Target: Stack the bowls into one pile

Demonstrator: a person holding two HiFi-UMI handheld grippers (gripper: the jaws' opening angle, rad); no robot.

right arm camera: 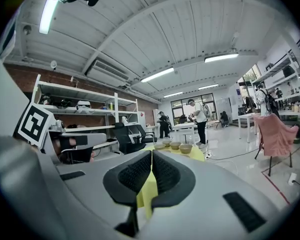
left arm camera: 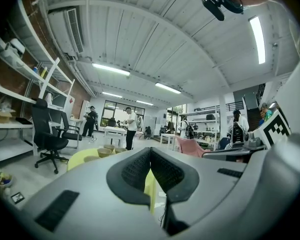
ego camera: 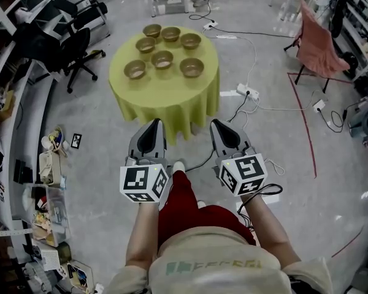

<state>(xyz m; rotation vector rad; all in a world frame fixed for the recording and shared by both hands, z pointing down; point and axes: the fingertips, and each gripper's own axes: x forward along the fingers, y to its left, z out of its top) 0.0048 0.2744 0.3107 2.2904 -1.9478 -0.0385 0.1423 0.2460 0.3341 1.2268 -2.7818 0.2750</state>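
Workshop floor; round yellow-green table (ego camera: 165, 106) upper centre, seven bowls (ego camera: 162, 59) lying singly on it. Office chair (ego camera: 80, 49) left of it, power strip (ego camera: 248, 92) right. Left gripper (ego camera: 153, 124) and right gripper (ego camera: 218, 125) lower centre, jaws together, empty, short of the table

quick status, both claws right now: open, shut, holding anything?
Left claw: shut, jaws together, nothing between them.
Right claw: shut, jaws together, nothing between them.

Seven brown bowls (ego camera: 162, 59) stand upright and unstacked, grouped close together on a round table (ego camera: 172, 103) draped in yellow-green cloth. Three form an arc along the far edge. One lies just behind the centre bowl, and two sit nearer, left and right.
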